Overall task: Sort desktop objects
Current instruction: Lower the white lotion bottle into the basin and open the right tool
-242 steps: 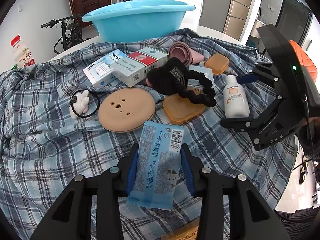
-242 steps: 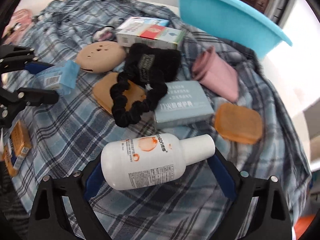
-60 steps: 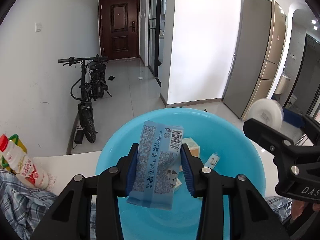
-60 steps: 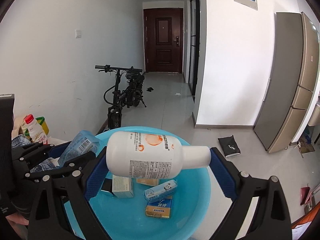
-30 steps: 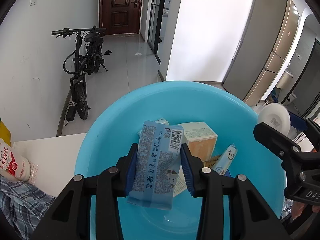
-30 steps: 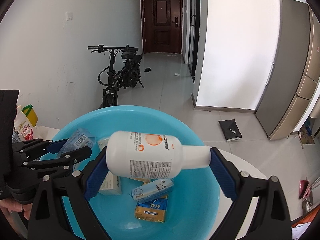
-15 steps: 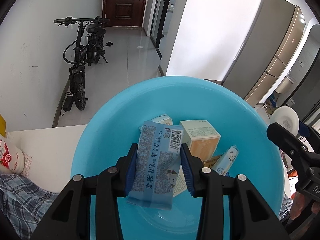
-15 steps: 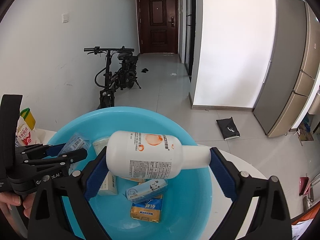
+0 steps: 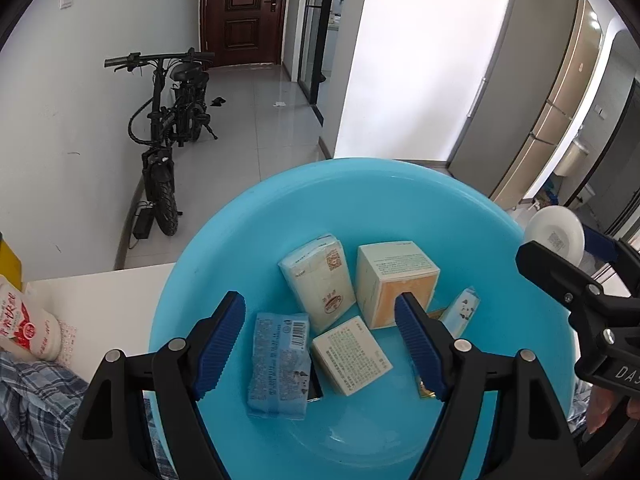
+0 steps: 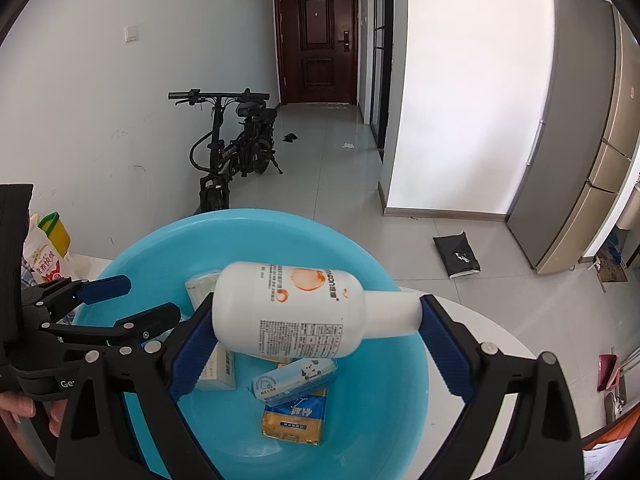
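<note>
My left gripper (image 9: pixel 320 322) is wide open over the blue bowl (image 9: pixel 248 240). The blue packet (image 9: pixel 279 364) lies inside, lower left. My right gripper (image 10: pixel 314 334) squeezes the white bottle (image 10: pixel 288 310) sideways, cap pointing right.

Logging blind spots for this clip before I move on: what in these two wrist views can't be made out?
- Left wrist view: most of the white bottle is hidden behind the right gripper; only its round base shows.
- Right wrist view: the bottle covers part of the blue basin floor; the tissue pack cannot be picked out there.
- Left wrist view: a yellow pack is mostly hidden behind the left gripper finger.
</note>
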{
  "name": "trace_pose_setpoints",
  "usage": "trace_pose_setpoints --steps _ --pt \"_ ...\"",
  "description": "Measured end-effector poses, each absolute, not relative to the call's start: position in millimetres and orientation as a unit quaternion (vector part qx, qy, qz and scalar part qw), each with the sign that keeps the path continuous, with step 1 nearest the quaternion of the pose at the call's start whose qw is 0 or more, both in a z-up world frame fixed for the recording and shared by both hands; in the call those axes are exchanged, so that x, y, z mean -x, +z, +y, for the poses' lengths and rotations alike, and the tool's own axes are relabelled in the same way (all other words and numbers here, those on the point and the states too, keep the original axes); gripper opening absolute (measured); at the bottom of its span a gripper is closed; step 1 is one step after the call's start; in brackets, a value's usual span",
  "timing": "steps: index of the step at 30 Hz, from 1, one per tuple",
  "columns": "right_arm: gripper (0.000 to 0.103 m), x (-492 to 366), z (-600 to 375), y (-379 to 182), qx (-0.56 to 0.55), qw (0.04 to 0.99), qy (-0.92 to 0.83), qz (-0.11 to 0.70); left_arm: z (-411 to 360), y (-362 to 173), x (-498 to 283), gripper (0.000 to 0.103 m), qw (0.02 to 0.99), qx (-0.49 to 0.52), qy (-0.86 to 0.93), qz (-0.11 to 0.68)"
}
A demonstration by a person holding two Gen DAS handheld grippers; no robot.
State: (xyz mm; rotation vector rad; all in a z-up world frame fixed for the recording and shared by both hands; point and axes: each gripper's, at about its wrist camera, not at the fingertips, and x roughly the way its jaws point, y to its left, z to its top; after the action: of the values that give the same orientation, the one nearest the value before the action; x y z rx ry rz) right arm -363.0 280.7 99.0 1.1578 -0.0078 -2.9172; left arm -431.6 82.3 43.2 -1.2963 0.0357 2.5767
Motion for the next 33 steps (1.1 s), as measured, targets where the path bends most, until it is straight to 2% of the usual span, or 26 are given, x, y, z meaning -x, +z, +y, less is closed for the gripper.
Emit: trace_pose_setpoints --steps 5,10,33 --pt "0.094 366 279 94 -0.374 -0.013 -0.927 0.004 100 35 426 0.079 0.086 0.452 0.881 0.109" --pt "0.094 371 278 84 -0.391 -0.022 -0.92 0.012 110 31 420 0.079 0.095 0.451 0.878 0.128" --pt "0.094 381 278 67 -0.428 -0.02 -0.903 0.021 99 32 425 0.079 0.104 0.458 0.877 0.1"
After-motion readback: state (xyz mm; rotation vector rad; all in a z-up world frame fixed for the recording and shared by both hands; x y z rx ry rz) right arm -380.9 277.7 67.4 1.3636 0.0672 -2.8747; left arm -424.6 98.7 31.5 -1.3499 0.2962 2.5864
